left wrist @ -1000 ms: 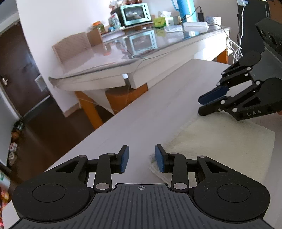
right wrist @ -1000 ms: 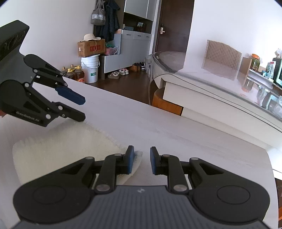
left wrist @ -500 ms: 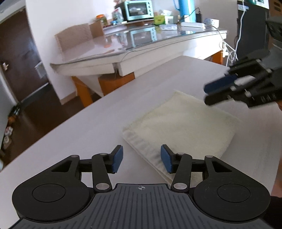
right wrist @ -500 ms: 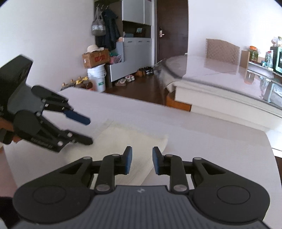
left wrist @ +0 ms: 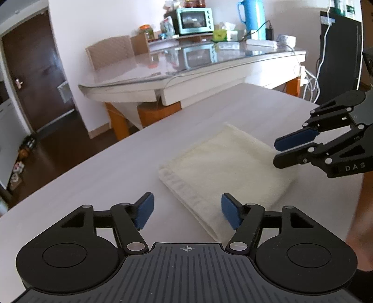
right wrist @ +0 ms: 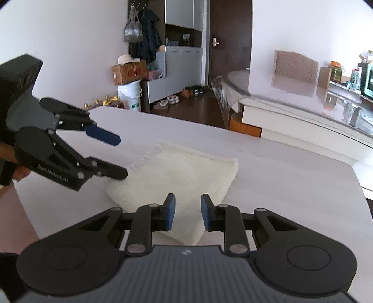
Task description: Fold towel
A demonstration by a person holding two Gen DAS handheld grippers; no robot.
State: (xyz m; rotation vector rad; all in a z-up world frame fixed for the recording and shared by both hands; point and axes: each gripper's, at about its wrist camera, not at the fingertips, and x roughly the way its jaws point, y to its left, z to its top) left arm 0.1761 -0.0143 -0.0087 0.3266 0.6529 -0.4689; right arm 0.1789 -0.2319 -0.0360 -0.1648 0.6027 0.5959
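Observation:
A cream towel (left wrist: 228, 163) (right wrist: 181, 172) lies folded in a flat rectangle on the white table (left wrist: 116, 167). My left gripper (left wrist: 187, 209) (right wrist: 119, 157) hovers over the towel's near left edge. Its jaws are opening and hold nothing; the towel's edge shows below the gap. My right gripper (right wrist: 186, 211) (left wrist: 277, 153) hangs above the towel's opposite side. A narrow gap shows between its blue pads, and nothing is between them. The two grippers face each other across the towel.
Beyond the white table stands a glass-topped dining table (left wrist: 209, 67) with a toaster oven (left wrist: 194, 17) and a blue jug (left wrist: 253, 16). A person's hand (right wrist: 21, 173) holds the left gripper. The white table's far edge (right wrist: 181, 120) drops to a dark floor.
Both grippers have drawn back from the towel, which now shows whole and folded. The left jaws have spread wider. The right jaws look about the same.

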